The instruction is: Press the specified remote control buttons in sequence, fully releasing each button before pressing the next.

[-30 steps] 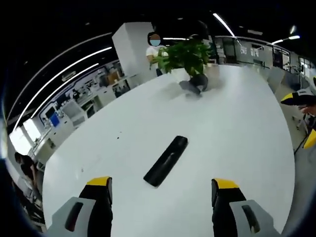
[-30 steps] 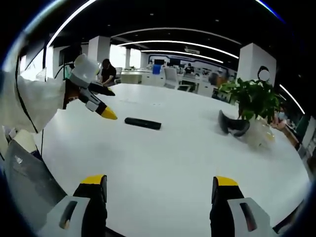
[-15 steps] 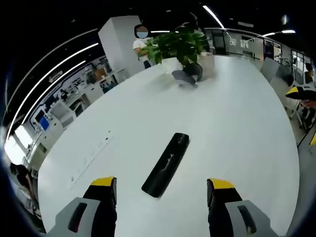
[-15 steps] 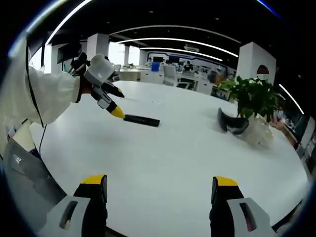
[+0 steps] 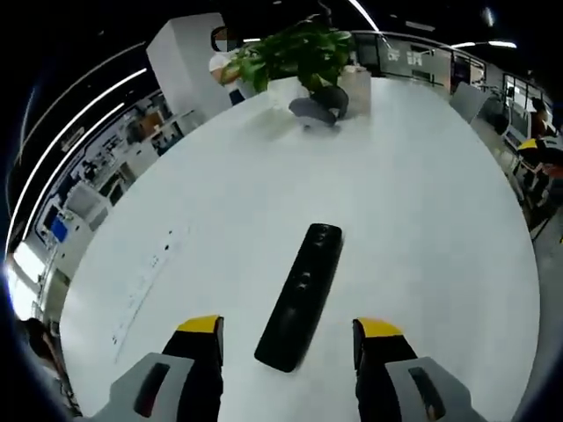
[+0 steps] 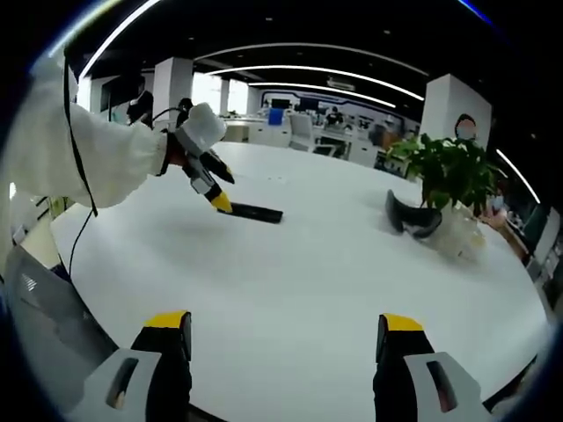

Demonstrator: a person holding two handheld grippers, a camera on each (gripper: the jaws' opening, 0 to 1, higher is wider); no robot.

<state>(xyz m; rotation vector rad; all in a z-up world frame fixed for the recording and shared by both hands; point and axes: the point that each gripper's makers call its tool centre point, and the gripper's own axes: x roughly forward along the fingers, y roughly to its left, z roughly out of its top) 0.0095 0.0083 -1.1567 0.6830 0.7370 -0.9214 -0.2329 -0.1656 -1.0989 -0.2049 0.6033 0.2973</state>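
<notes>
A long black remote control (image 5: 302, 294) lies flat on the white table (image 5: 422, 202), buttons up. My left gripper (image 5: 288, 331) is open just above its near end, one yellow-tipped jaw on each side, not touching it. In the right gripper view the same remote (image 6: 253, 213) lies far off to the left, with the left gripper (image 6: 217, 189) held in a white-sleeved hand at its near end. My right gripper (image 6: 287, 325) is open over bare table near the front edge, with nothing between its jaws.
A potted green plant (image 5: 299, 51) and a dark headset-like object (image 5: 315, 107) stand at the table's far end; they appear as plant (image 6: 453, 176) and headset (image 6: 415, 220) at the right. A person's white sleeve (image 6: 79, 163) reaches in from the left. Desks and chairs ring the table.
The left gripper has moved forward and down toward the remote, whose near end now lies between its jaws. The right gripper has stayed still.
</notes>
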